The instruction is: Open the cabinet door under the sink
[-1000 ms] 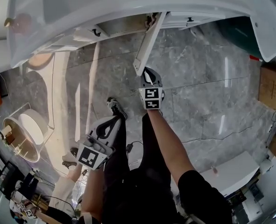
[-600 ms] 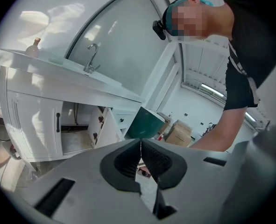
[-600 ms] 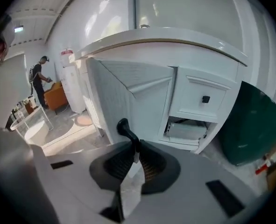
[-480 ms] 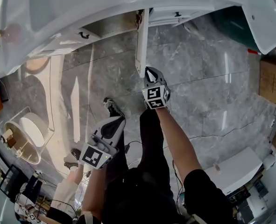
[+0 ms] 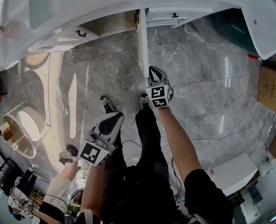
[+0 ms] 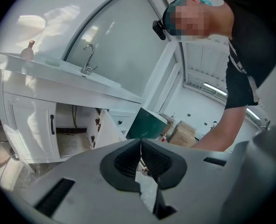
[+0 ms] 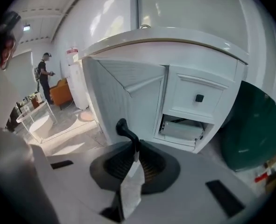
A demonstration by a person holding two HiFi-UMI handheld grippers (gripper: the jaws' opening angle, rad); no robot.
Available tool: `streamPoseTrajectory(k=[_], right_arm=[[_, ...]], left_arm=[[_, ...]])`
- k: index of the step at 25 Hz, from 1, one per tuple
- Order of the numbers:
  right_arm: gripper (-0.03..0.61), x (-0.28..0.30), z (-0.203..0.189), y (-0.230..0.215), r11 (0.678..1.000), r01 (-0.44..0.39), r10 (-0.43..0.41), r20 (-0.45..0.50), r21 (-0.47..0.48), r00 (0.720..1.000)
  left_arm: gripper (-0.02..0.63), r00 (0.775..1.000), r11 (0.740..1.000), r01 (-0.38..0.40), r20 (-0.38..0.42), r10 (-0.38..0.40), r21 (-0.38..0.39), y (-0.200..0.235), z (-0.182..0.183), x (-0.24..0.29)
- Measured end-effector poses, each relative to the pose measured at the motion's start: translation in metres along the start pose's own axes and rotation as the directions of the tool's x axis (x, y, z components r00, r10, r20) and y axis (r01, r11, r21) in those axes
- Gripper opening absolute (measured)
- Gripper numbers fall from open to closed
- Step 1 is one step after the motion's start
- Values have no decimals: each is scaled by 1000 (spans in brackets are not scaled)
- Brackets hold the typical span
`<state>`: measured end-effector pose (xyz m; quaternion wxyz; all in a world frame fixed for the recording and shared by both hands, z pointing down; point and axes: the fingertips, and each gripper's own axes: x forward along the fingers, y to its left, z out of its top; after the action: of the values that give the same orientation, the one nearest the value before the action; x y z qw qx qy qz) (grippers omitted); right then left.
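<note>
Your right gripper (image 7: 136,154) is clamped on the black handle (image 7: 124,128) of the cabinet door (image 5: 142,41). The door stands out edge-on from the cabinet under the sink (image 5: 128,1), so your pull can follow its arc. Your left gripper (image 6: 140,157), jaws together on nothing, hangs low, clear of the door's path.

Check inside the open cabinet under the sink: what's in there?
A dark pipe at the back, above a bare cabinet floor. The closed door and the open door hide the rest.

Swung-out door (image 5: 141,41), probably passable floor (image 5: 208,78) rightward
</note>
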<state>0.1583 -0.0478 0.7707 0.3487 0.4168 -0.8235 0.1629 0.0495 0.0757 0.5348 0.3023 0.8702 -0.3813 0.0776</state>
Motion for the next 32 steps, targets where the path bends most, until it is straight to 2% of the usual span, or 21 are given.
streamPoseTrajectory(k=[9,14,19,25,32], right_arm=[[86,-6,-10,-35,996,-49,48,-4,-68,999],[91,-9,-10,-35,992,-73,73,-8,-103,997],[86,-22,-15,-35,995,-70,71,4,-76,997],[68,-64,-28,-38,994,-107,107,2,-32,994],[61,-131,-1,-45,993,-117,116,20,18,993]], left_arm=[[15,999,999,-44,28,44,-6,-18,-4,14],[15,996,997,-74,41,74,2,-24,-6,20],[15,993,994,-96,72,93,46,-29,-2,26],[15,989,990,-119,100,112,75,-45,14,29],[15,988,985,-121,107,108,120,-65,53,22]])
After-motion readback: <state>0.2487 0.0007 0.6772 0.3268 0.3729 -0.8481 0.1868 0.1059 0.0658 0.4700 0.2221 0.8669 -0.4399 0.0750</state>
